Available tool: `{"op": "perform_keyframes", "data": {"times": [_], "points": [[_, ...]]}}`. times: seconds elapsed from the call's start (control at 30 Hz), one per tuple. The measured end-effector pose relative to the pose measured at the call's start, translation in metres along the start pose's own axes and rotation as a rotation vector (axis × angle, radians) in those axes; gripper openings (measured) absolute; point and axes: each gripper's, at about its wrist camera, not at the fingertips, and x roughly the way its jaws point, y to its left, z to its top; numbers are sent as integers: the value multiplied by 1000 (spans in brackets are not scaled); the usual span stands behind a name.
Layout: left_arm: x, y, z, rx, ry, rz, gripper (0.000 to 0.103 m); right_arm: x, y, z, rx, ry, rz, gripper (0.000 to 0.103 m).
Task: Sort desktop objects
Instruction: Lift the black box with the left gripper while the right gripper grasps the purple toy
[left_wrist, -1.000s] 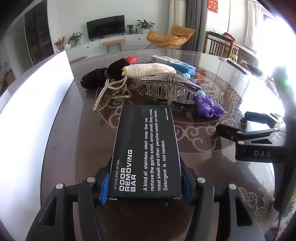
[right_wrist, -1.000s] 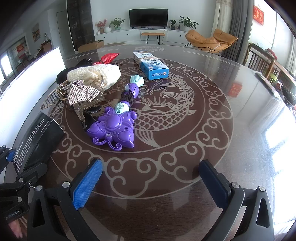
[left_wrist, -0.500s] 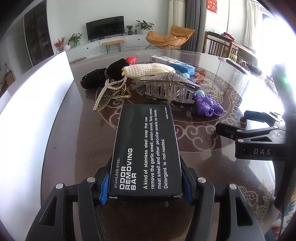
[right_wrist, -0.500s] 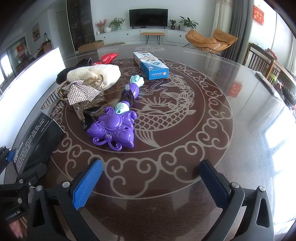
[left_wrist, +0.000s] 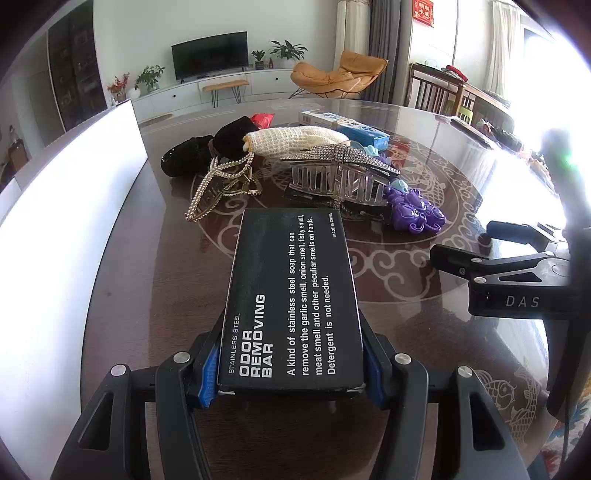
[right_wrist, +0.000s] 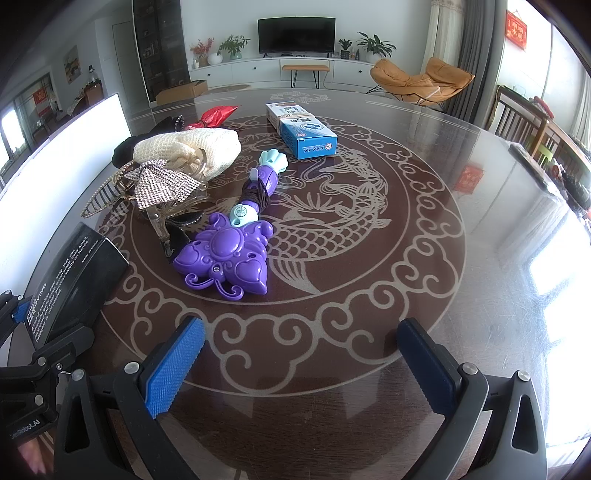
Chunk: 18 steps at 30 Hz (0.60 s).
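Observation:
My left gripper (left_wrist: 290, 373) is shut on a black box (left_wrist: 291, 299) labelled "odor removing bar"; its blue pads press both long sides at the near end. The same black box (right_wrist: 74, 277) shows at the left edge of the right wrist view. My right gripper (right_wrist: 299, 365) stands open above the bare table, nothing between its fingers. Ahead of it lie a purple toy wand (right_wrist: 229, 258), a rhinestone hair claw (right_wrist: 162, 188), a cream knit pouch (right_wrist: 192, 151) and a blue box (right_wrist: 306, 136). The hair claw (left_wrist: 340, 173) and a bead chain (left_wrist: 221, 181) lie beyond the held box.
A dark round table with a glass top and a carp pattern (right_wrist: 332, 229) carries everything. A white board (left_wrist: 62, 229) stands along its left side. Black items (left_wrist: 192, 158) and a red wrapper (right_wrist: 214, 114) lie at the back left. Chairs stand at the right.

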Motion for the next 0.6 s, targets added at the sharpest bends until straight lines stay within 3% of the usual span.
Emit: {"op": "perform_keyframes", "data": {"times": [0.23,0.37,0.6], "points": [[0,0,0,1,0,2,60,0,0,0,0,0,0,103],[2,5,1,-34,22,28,78,0,0,0,0,0,0,103],[1,13,8,-78,54,-11,78,0,0,0,0,0,0,103]]}}
